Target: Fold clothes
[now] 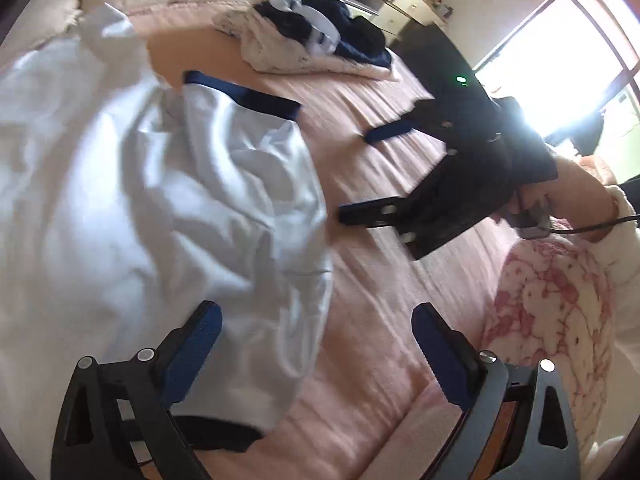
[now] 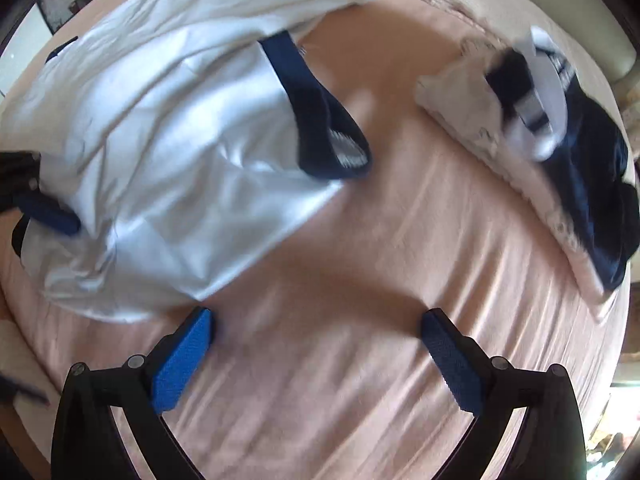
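A white shirt (image 1: 140, 200) with navy trim lies crumpled on the pink bedspread (image 1: 380, 300). My left gripper (image 1: 316, 312) hangs open over the shirt's near edge, one finger above the cloth and the other above the bedspread, nothing between its jaws. In the right wrist view the same shirt (image 2: 160, 140) spreads over the left half, its navy collar (image 2: 320, 128) towards the middle. My right gripper (image 2: 316, 316) stands open over bare bedspread just right of the shirt's lower corner. It also shows as the right gripper (image 1: 354, 176) beside the shirt. A blue pad (image 2: 48, 210) of the left gripper lies at the shirt's left edge.
A pile of clothes (image 1: 312, 36), white, navy and cream, sits at the far side of the bed; the same pile (image 2: 540, 128) is at the right. A hand in a pink patterned sleeve (image 1: 560, 300) holds the right gripper. A bright window (image 1: 560, 60) and shelves stand beyond the bed.
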`<state>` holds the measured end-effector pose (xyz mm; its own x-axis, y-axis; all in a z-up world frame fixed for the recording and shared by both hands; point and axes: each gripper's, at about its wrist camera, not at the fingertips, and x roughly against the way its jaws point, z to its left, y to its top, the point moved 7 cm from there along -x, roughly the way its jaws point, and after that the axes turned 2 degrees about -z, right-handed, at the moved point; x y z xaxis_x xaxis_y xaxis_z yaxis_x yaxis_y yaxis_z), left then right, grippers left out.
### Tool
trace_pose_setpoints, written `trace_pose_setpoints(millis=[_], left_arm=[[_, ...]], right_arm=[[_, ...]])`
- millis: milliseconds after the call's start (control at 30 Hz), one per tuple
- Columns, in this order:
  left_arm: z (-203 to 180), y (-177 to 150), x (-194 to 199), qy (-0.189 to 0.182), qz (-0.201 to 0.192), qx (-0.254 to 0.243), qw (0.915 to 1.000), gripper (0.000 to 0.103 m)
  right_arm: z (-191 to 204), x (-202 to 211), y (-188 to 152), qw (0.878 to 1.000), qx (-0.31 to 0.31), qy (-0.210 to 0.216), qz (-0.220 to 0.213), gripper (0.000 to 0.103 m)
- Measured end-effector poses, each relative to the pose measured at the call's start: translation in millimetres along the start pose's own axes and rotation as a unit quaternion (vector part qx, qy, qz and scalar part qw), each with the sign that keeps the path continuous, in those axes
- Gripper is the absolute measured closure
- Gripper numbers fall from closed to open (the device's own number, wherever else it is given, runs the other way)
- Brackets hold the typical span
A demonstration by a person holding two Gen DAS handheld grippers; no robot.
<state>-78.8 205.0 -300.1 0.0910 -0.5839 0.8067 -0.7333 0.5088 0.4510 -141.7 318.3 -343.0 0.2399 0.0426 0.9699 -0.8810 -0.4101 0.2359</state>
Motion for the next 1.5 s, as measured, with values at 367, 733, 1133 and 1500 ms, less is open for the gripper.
trace_pose_setpoints(millis=[367, 733, 1133, 1500], left_arm=[[57.6, -2.7, -0.8, 0.244, 0.016, -0.053, 0.9681, 0.007], [46.3, 10.2, -31.9, 0.238, -0.003, -0.031, 0.9709, 0.001], [101.1, -13.4, -13.1, 0.227, 0.12, -0.069, 0.9639, 0.0], [144.0, 0.8, 2.7, 0.219, 0.101, -0.006, 0.9704, 0.0]], right_arm=[[4.9, 12.7, 10.4, 0.982, 0.102, -0.126, -0.1, 0.001], [-69.3, 64.0, -45.8, 0.997, 0.026, -0.018, -0.075, 0.0], [-35.3, 47.1, -54.8, 0.994, 0.096, -0.045, -0.001, 0.001], [-25.4, 54.5, -44.9, 0.995, 0.064, -0.074, -0.019, 0.0]])
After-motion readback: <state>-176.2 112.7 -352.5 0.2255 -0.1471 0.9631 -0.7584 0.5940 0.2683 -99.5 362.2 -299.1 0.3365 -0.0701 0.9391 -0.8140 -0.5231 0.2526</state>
